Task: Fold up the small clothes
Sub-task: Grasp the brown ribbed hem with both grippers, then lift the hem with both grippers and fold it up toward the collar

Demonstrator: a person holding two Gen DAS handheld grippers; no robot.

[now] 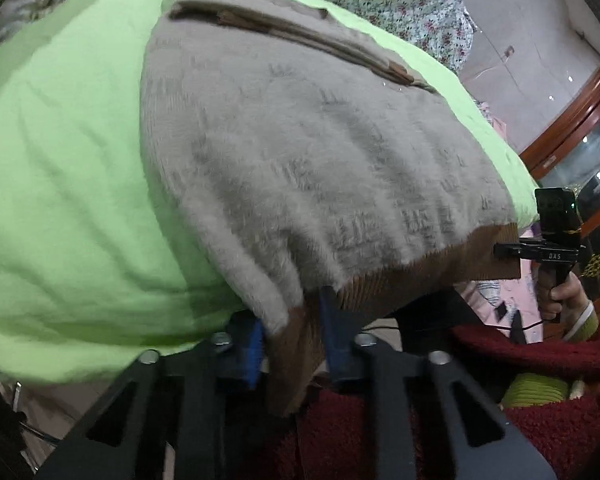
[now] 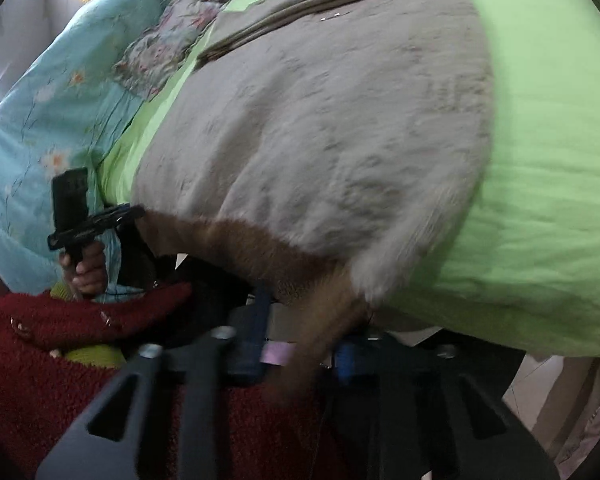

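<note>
Two grippers, one garment: a grey fuzzy sweater (image 1: pixel 300 140) with brown ribbed hem (image 1: pixel 420 276) lies spread on a lime-green sheet (image 1: pixel 60 200), its hem hanging over the near edge. Left gripper (image 1: pixel 292 344) has its blue-padded jaws closed on one hem corner; right gripper (image 2: pixel 300 352) likewise pinches the opposite corner. Sleeves appear tucked across the far end. Judged status: bottom-to-top fold not yet made; most folding remains.

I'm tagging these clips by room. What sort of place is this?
Probably a bedroom at home: a fuzzy grey sweater lies on a lime-green bedsheet, beside a turquoise floral quilt, with a wooden glass-fronted cabinet nearby.
</note>
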